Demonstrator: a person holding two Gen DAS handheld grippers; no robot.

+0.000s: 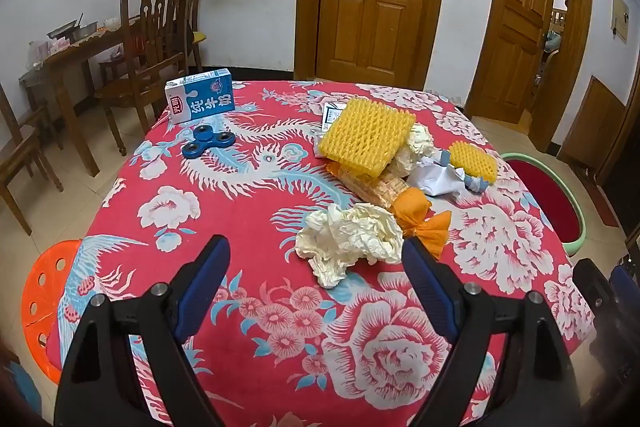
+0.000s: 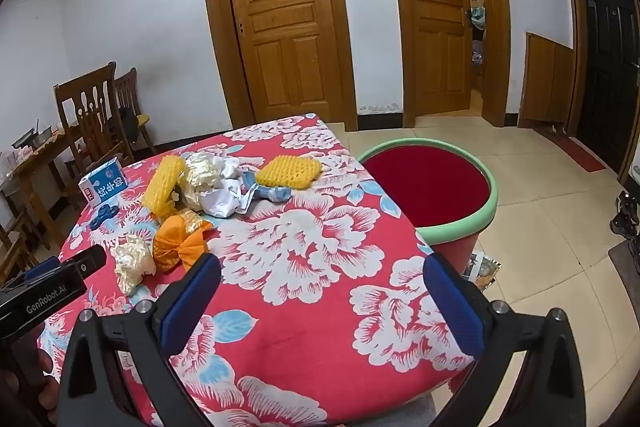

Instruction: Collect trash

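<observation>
Trash lies on a table under a red flowered cloth (image 1: 248,307) (image 2: 304,307): a crumpled cream tissue (image 1: 352,241) (image 2: 132,261), an orange wrapper (image 1: 420,217) (image 2: 178,241), a large yellow foam net (image 1: 366,133) (image 2: 162,185), a small yellow foam net (image 1: 474,157) (image 2: 289,171), white crumpled paper (image 1: 438,179) (image 2: 224,197). My left gripper (image 1: 316,255) hangs open just in front of the cream tissue, holding nothing. My right gripper (image 2: 322,273) is open above the cloth's near right part, also with nothing between its fingers. A red bin with a green rim (image 2: 430,187) (image 1: 550,195) stands beside the table's right edge.
A blue milk carton (image 1: 200,101) (image 2: 104,183) and a blue fidget spinner (image 1: 210,143) lie at the table's far left. An orange plastic stool (image 1: 44,301) stands at the near left. Wooden chairs (image 1: 156,39) and a side table are further left; wooden doors (image 2: 286,15) line the back wall.
</observation>
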